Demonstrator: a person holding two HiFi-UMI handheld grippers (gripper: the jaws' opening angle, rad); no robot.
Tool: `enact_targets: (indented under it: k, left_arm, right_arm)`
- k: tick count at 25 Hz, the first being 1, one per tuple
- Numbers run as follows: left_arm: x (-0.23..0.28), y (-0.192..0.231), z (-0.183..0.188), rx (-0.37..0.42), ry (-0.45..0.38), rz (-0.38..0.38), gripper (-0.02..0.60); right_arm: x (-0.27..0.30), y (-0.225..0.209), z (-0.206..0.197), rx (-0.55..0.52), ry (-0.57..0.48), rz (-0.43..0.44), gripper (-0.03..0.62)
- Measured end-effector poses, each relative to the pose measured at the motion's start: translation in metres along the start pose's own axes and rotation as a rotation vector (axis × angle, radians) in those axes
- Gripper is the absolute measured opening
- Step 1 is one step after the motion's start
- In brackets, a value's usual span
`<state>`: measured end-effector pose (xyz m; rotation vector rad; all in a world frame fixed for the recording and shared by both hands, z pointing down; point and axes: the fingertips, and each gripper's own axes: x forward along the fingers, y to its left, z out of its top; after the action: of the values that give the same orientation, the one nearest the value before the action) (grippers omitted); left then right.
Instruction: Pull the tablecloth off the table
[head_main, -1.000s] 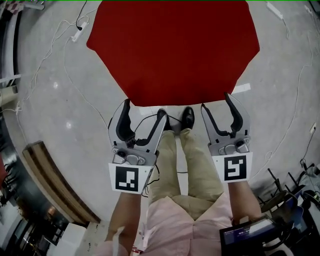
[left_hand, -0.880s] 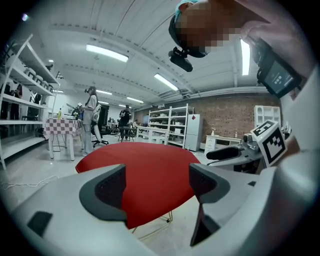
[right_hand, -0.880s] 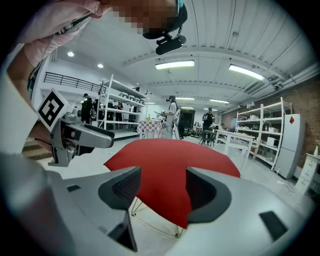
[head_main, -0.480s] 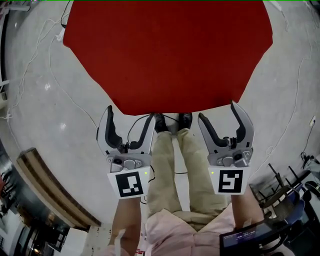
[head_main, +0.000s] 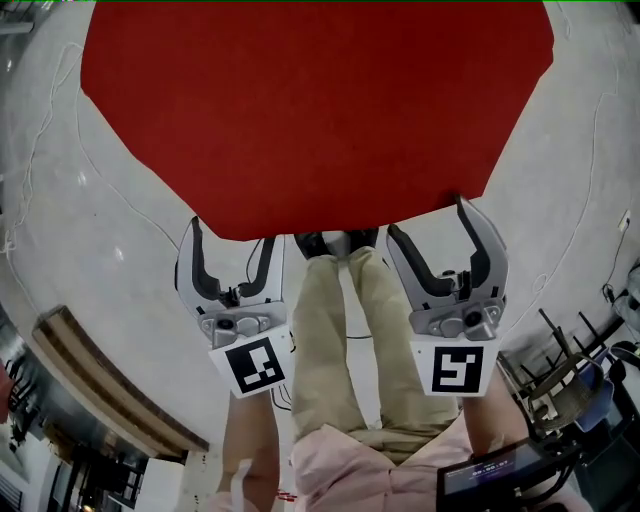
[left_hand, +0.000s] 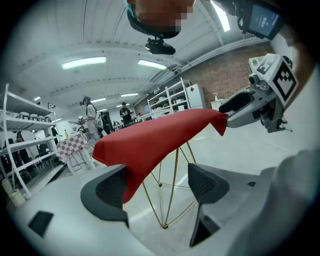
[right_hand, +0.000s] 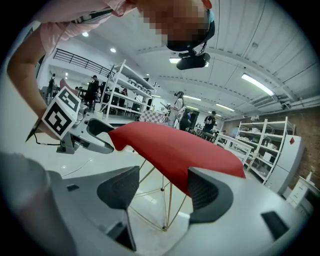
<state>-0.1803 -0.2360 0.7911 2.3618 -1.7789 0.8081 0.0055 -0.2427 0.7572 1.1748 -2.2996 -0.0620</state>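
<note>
A red tablecloth (head_main: 320, 110) covers a small table on thin gold wire legs (left_hand: 171, 190). In the head view its near edge runs just ahead of both grippers. My left gripper (head_main: 232, 235) is open, with nothing between its jaws. In the left gripper view the cloth's hanging corner (left_hand: 131, 172) shows just past the left pad. My right gripper (head_main: 428, 218) is open too, and its outer fingertip (head_main: 462, 205) is at the cloth's near right corner. The right gripper view shows the cloth (right_hand: 170, 145) beyond the empty jaws (right_hand: 162, 187). Neither gripper holds the cloth.
White cables (head_main: 60, 170) trail over the grey floor around the table. A wooden bench (head_main: 100, 385) lies at the lower left, and chairs (head_main: 560, 370) and a screen (head_main: 500, 470) at the lower right. Shelving racks (right_hand: 265, 140), a checkered table (left_hand: 72, 147) and several people stand in the background.
Both grippers have come forward to the cloth's near edge, and their jaws have spread wider. The table now fills more of the head view.
</note>
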Motion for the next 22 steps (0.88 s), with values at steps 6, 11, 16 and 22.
enact_targets:
  k: [6, 11, 16, 22]
  left_arm:
    - [-0.003, 0.011, 0.033, 0.094, -0.083, 0.101, 0.359]
    - [-0.008, 0.013, 0.079, 0.156, -0.163, 0.084, 0.107]
    - [0.0, 0.015, 0.114, 0.1, -0.17, 0.03, 0.04]
    - [-0.001, 0.016, 0.152, 0.014, -0.138, -0.025, 0.04]
  right_arm:
    - [0.001, 0.002, -0.007, -0.031, 0.013, 0.002, 0.291]
    - [0.006, 0.0, 0.013, -0.045, 0.006, 0.006, 0.291]
    - [0.007, -0.006, 0.037, -0.069, -0.036, 0.008, 0.293]
    - [0.012, -0.01, 0.067, -0.055, -0.052, 0.027, 0.314]
